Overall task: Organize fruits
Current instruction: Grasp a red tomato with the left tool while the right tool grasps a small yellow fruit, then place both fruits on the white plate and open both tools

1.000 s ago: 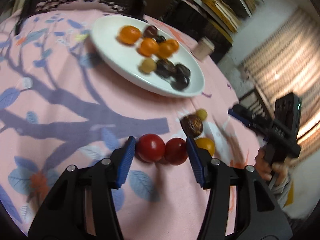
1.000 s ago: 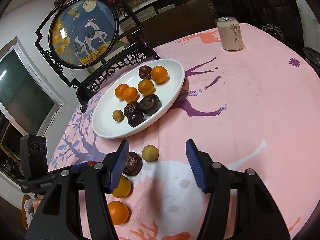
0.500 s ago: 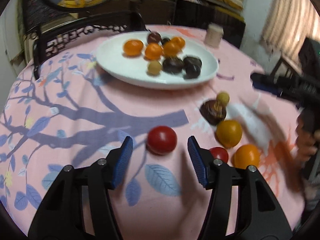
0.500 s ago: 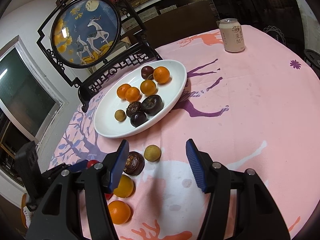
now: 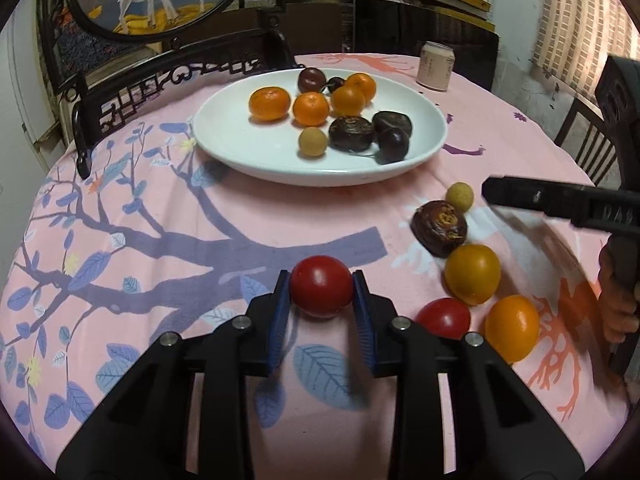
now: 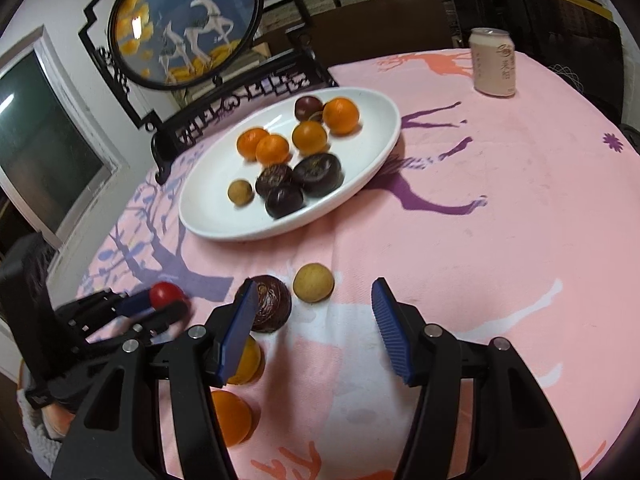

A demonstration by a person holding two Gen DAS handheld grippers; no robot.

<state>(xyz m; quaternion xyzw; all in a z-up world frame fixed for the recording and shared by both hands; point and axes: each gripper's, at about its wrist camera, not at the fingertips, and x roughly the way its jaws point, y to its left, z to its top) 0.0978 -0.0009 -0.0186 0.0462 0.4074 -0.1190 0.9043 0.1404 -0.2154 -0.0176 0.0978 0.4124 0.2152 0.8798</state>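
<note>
My left gripper [image 5: 321, 292] is shut on a red tomato [image 5: 321, 285] just above the pink tablecloth; it also shows in the right wrist view [image 6: 166, 294]. A white plate [image 5: 224, 136] beyond holds oranges, dark passion fruits and a small yellow longan. Loose fruit lies to the right: a second red tomato [image 5: 443, 317], two oranges [image 5: 472, 274] [image 5: 512, 327], a dark passion fruit [image 5: 440, 227] and a longan [image 5: 459, 197]. My right gripper [image 6: 314, 312] is open and empty, hovering over the passion fruit [image 6: 272, 302] and longan [image 6: 313, 282].
A drink can [image 6: 493, 62] stands at the table's far right. A round deer-painted screen on a black carved stand [image 6: 184, 20] rises behind the plate. Dark chairs stand beyond the far edge.
My left gripper has swung left off the second tomato and shut on one red tomato. My right gripper has stayed open, shifting only slightly.
</note>
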